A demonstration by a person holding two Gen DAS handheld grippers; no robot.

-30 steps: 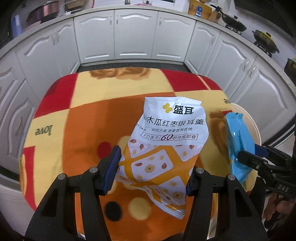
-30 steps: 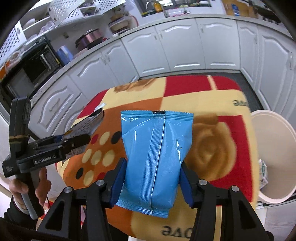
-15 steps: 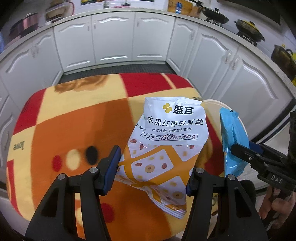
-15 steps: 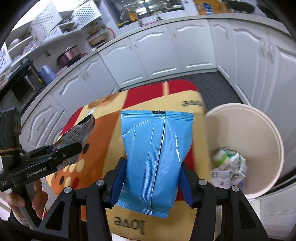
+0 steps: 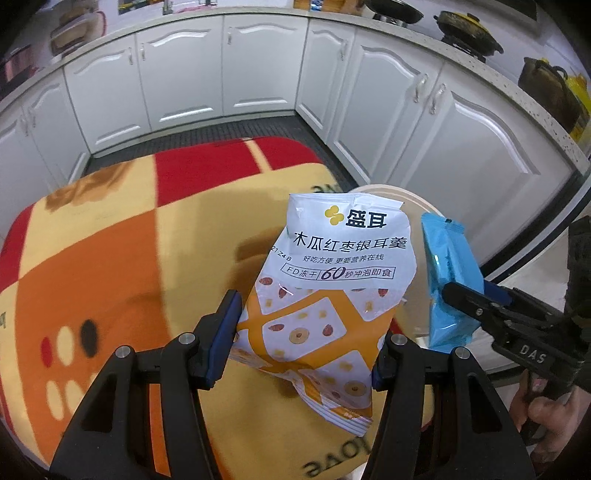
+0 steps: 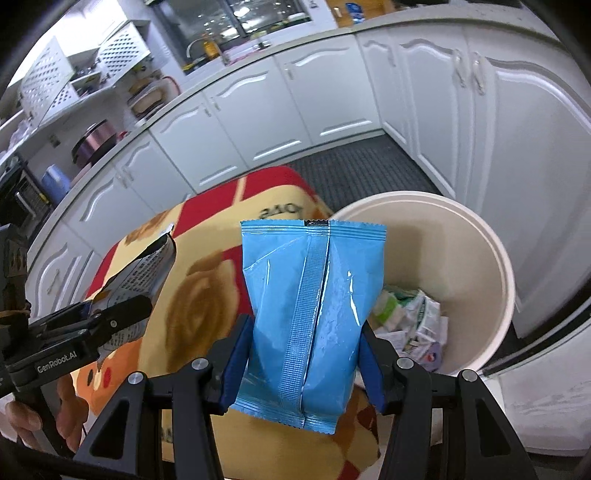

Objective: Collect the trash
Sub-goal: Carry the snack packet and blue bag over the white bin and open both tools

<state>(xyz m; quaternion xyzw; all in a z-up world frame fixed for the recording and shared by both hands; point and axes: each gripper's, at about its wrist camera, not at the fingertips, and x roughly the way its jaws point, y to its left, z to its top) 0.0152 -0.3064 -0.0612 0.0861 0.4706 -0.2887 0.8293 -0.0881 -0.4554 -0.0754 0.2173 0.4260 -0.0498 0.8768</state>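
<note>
My left gripper (image 5: pixel 303 347): matt black plastic w/ blue rubbery pads, steel screws. It pinches a white-orange pouch (image 5: pixel 332 280), glossy crinkled film. Right gripper (image 6: pixel 301 362) same build, on a blue packet (image 6: pixel 310 317), shiny foil-like plastic, ribbed seam. Table cloth (image 5: pixel 110 240) fuzzy, matt. Bin (image 6: pixel 495 266) smooth cream plastic. Cabinets (image 5: pixel 184 74) semi-gloss white.

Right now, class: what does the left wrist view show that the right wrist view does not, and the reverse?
Only the left wrist view shows the printed front of the white and orange packet in the left gripper, and dark pots on the counter.

Only the right wrist view shows the trash lying inside the cream bin.

Both show the blue packet clamped in the right gripper, the checked cloth and white cabinets.
</note>
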